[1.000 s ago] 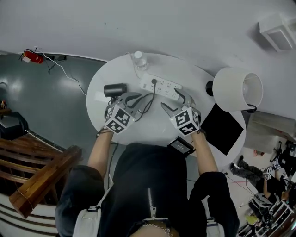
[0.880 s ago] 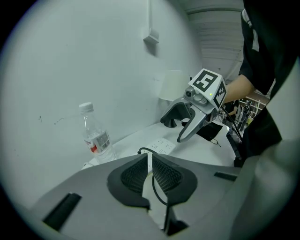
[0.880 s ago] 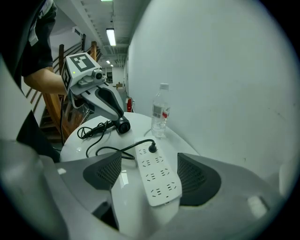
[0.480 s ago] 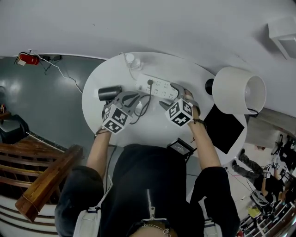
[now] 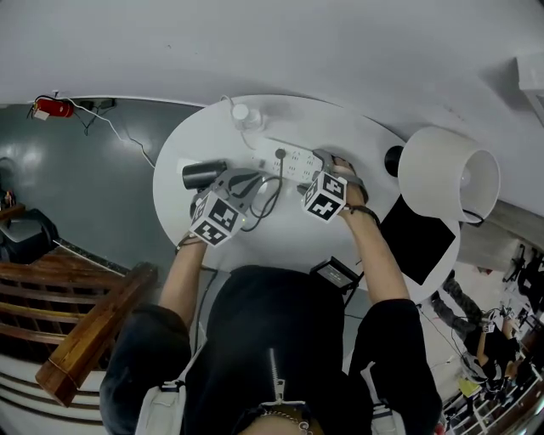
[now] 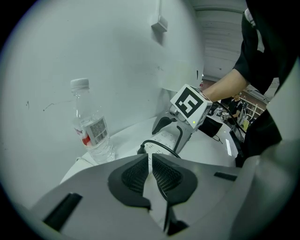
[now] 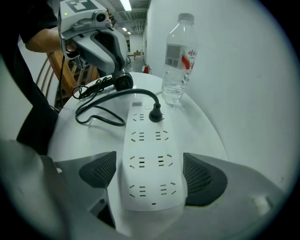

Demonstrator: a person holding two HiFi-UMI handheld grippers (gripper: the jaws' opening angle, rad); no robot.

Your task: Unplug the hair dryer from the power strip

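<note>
Jaws of the right claw (image 7: 150, 177), just opened wide, are set astride the near end of the power strip (image 7: 149, 154), not pressed on it. The plug (image 7: 155, 114) of the hair dryer (image 5: 204, 174) is seated at the far end. The left claw (image 6: 151, 174) is seen shut, empty.

A plain white wall (image 5: 297, 42) fills the far side of the room. Against it stands a round white table (image 5: 378, 140). On the table's right side sits a lamp with a large white shade (image 5: 442, 174), tipped so that its open end faces right. Left of the table the floor (image 5: 76, 195) is dark grey and glossy, with soft reflections. At its far left corner a red fire extinguisher (image 5: 47, 108) lies by the foot of the wall among thin cables. Wooden furniture (image 5: 85, 331) with slats and a thick beam stands at the near left. Beyond it, in the right gripper view, ceiling strip lights (image 7: 125, 4) glow in a further space.
</note>
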